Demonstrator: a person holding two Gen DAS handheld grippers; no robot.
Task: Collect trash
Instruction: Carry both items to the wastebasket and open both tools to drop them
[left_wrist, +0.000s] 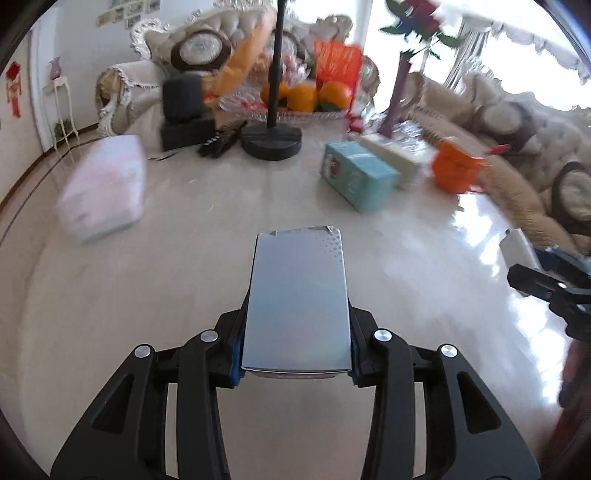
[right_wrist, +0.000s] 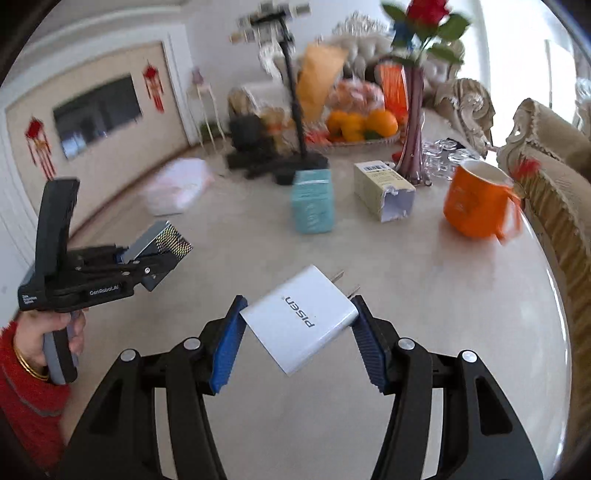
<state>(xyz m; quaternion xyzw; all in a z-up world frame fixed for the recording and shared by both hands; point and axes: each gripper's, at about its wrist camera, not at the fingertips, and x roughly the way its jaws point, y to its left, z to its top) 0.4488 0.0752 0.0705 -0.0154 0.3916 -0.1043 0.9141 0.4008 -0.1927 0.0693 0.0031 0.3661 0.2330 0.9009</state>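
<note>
1. Above the worktop (left_wrist: 184, 295), left claw (left_wrist: 295, 354) is clamped on a torn silver-blue carton (left_wrist: 297, 299), lifted clear.
2. Right claw (right_wrist: 295, 328) grips a white Pisen charger (right_wrist: 299, 325), also airborne.
3. Step: carry phase. No bin visible; next move likely needs one located. Teal box (right_wrist: 312, 206) and opened beige box (right_wrist: 384, 192) remain on the worktop.
</note>
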